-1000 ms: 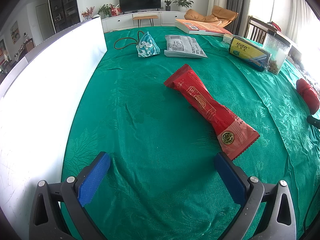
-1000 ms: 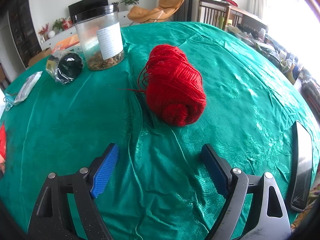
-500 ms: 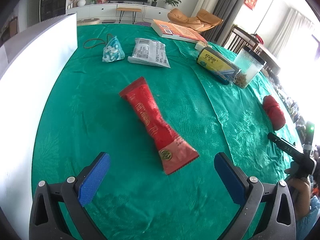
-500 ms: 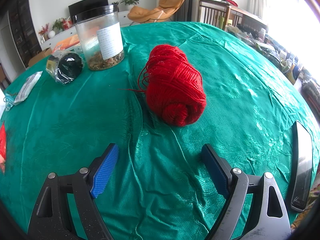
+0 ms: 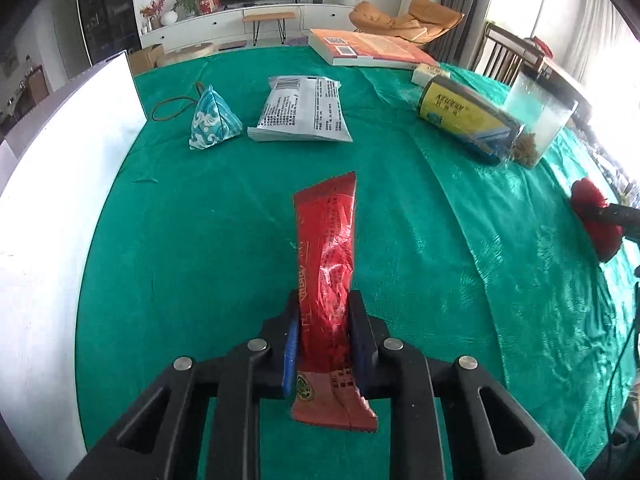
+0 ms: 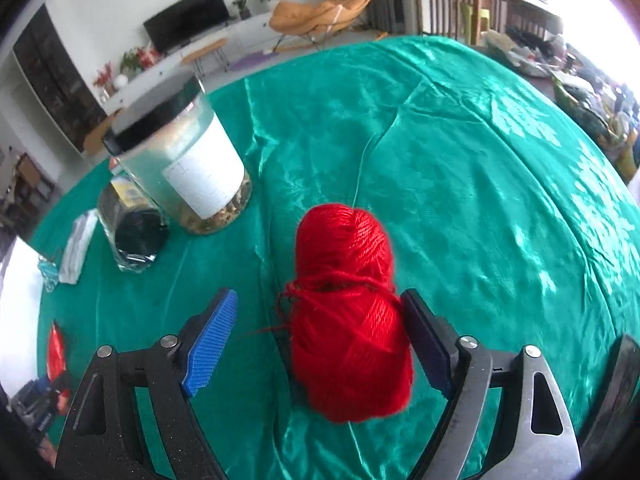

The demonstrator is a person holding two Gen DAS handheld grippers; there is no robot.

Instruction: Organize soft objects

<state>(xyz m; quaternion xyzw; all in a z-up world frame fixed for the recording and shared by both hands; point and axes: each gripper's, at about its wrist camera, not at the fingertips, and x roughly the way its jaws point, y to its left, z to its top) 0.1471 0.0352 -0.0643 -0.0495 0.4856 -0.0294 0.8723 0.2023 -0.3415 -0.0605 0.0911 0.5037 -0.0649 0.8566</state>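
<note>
Left wrist: red packet [image 5: 326, 280] clamped between left tongs [image 5: 325, 344].

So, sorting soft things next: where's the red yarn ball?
Right wrist view, centre: the red yarn ball lies between the right gripper pads, beside the jar.

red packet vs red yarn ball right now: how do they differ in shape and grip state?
The red packet is a long, flat, glossy foil pouch; the red yarn ball is a fat, matte bundle of wound thread.

The packet is pinched tight in the left hand-held gripper. The yarn sits between the jaws of the right hand-held gripper, which have just been closing; the right pad meets it, the left pad stands clear.

Both are red and lie over the green tablecloth.
</note>
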